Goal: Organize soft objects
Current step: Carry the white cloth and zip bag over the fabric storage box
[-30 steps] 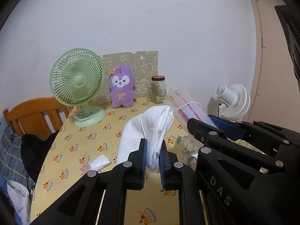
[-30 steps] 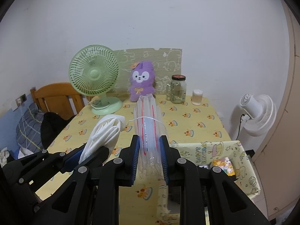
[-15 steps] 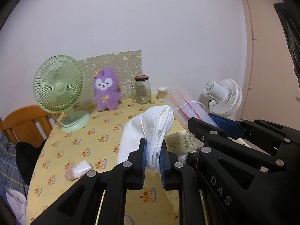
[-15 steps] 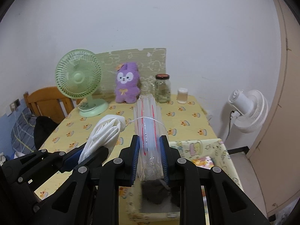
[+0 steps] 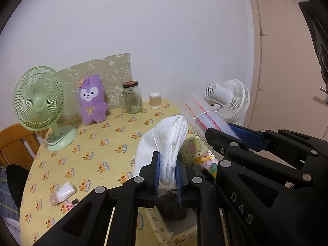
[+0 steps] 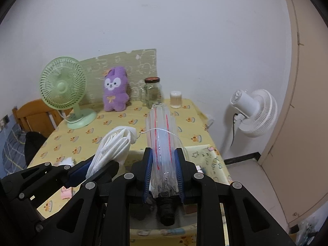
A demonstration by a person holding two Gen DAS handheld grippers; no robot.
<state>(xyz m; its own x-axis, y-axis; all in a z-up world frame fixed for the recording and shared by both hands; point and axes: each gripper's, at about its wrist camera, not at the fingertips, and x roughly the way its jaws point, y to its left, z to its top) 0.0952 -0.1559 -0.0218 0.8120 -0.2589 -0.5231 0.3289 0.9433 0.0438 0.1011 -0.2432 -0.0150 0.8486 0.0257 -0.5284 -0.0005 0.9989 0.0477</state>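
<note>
"DAS" lettering on right tool [image 6: 163, 172], clenched on clear zip bag [image 6: 162, 139]; left tool [image 5: 167, 173] pinching white cloth [image 5: 166, 143], both now farther back from desk [image 5: 86, 155].

My two grippers crowd side by side; the yellow patterned tablecloth [image 6: 114, 131] ahead lies open up to the green desk fan [image 6: 63, 86], purple plush rabbit [image 6: 115, 89] and glass jar [image 6: 152, 92].

A lived-in home room; cartoon-print tablecloth [image 6: 123, 127], purple plush toy [image 6: 114, 90], green desk fan [image 6: 62, 84], wooden chair [image 6: 34, 114].
</note>
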